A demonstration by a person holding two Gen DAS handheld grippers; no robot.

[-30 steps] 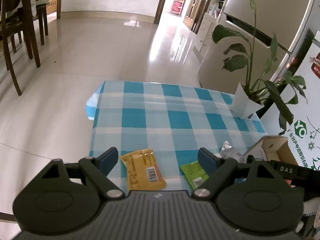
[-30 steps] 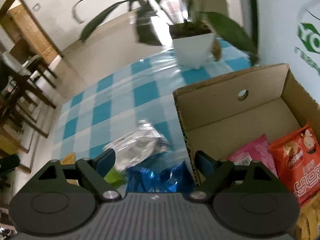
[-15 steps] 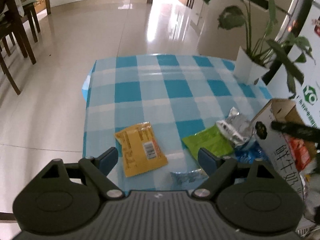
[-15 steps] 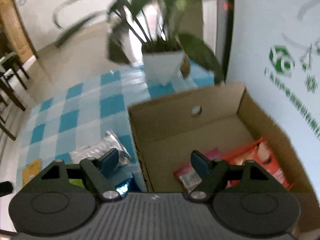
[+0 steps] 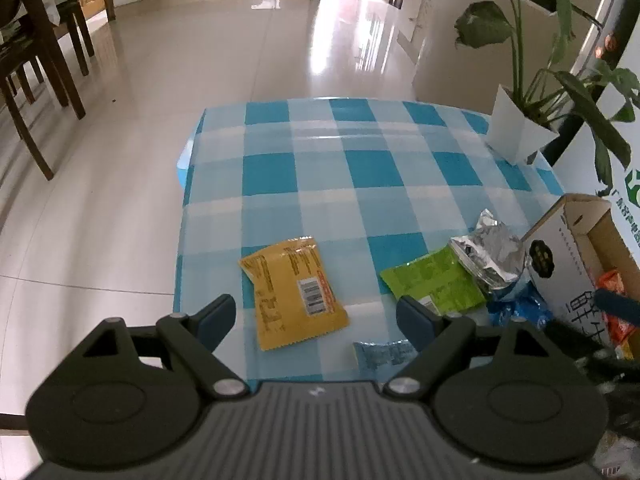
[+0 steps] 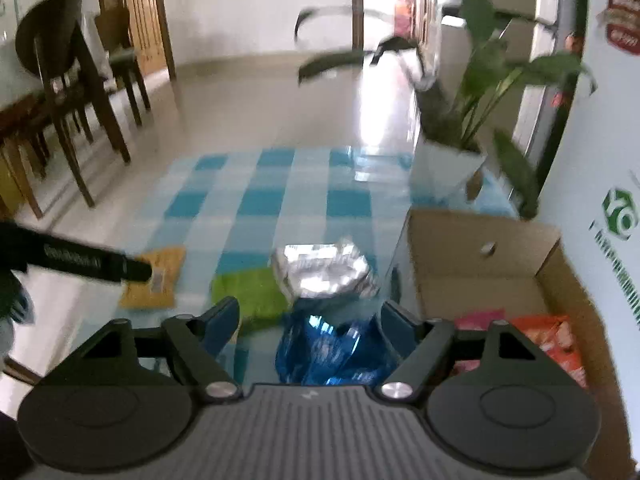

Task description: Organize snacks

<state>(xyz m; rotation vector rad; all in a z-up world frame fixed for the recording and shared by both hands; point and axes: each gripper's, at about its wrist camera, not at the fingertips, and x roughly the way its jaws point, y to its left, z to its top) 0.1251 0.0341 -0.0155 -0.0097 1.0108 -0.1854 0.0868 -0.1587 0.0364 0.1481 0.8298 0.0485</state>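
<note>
A: Your left gripper (image 5: 316,314) hangs wide and empty above the yellow packet (image 5: 294,286) on the checked cloth (image 5: 360,168).

B: Your right gripper (image 6: 310,316), jaws just closing, holds nothing; blue packet (image 6: 334,354) lies below it, beside the cardboard box (image 6: 472,268).

Far half of worktop (image 5: 360,160) is bare & open to approach, w/ potted plant (image 5: 516,136) blocking far-right corner, cardboard box (image 5: 560,256) walling the right edge, and yellow packet (image 5: 292,292), green packet (image 5: 436,280), silver bag (image 5: 492,252) crowding near strip.
</note>
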